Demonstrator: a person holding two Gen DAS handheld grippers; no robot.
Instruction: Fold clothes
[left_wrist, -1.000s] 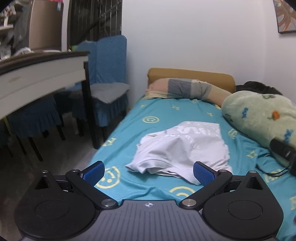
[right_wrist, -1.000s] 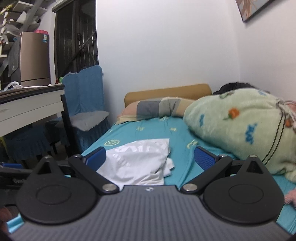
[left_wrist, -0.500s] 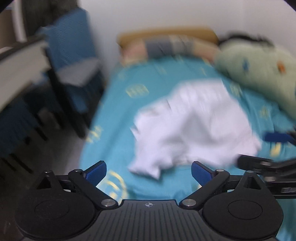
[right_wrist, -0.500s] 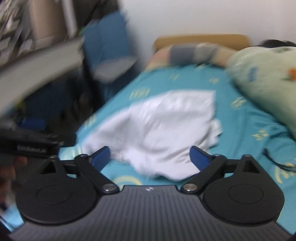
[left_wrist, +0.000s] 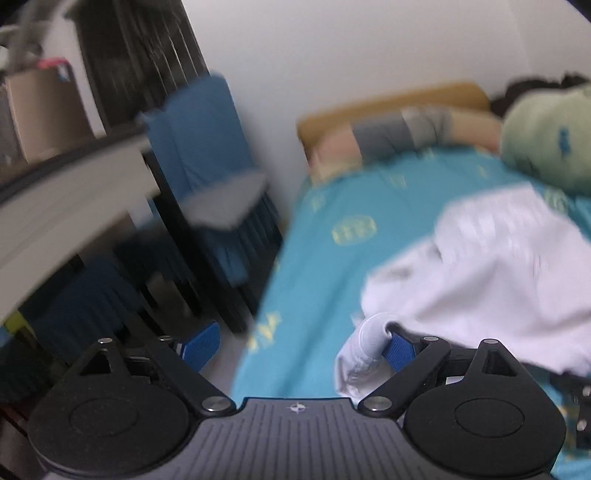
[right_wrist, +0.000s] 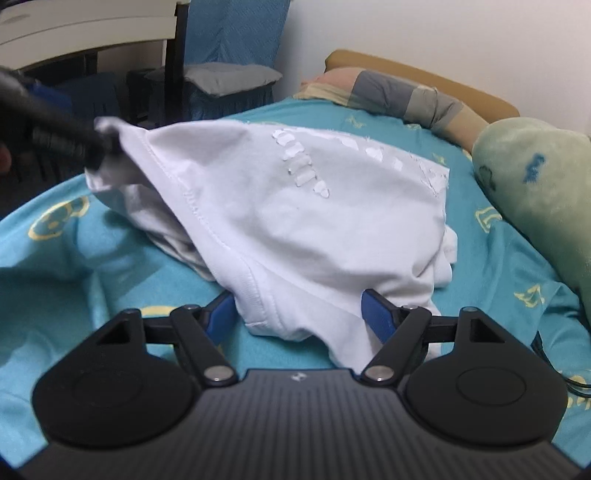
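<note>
A white shirt (right_wrist: 295, 206) lies crumpled on the teal sheet (right_wrist: 92, 258) in the middle of the right wrist view, its stitched hem running from upper left down to the lower centre and a peeling white print across its upper part. In the left wrist view the shirt (left_wrist: 491, 269) sits at the right of the frame, blurred. The right gripper (right_wrist: 297, 314) is at the bottom centre of its view with its jaws set wide and just now closing in; a fold of the shirt's near edge lies between the blue pads (right_wrist: 376, 314), which do not yet press on it. The left gripper (left_wrist: 295, 343) has also been narrowing a little and stands wide apart; a rolled corner of the shirt drapes over its right-hand pad (left_wrist: 397, 349), while the other pad is out over the floor beside the bed, so nothing is clamped. In the right wrist view the left gripper (right_wrist: 55, 129) shows as a dark blurred shape at the upper left edge, touching the raised corner of the shirt. A green blanket (right_wrist: 535, 184) bunches at the right edge, a striped pillow (right_wrist: 388, 92) lies against the tan headboard (right_wrist: 443, 79) at the top, and a blue-covered chair (right_wrist: 229, 55) and a desk (right_wrist: 85, 33) stand at the upper left
</note>
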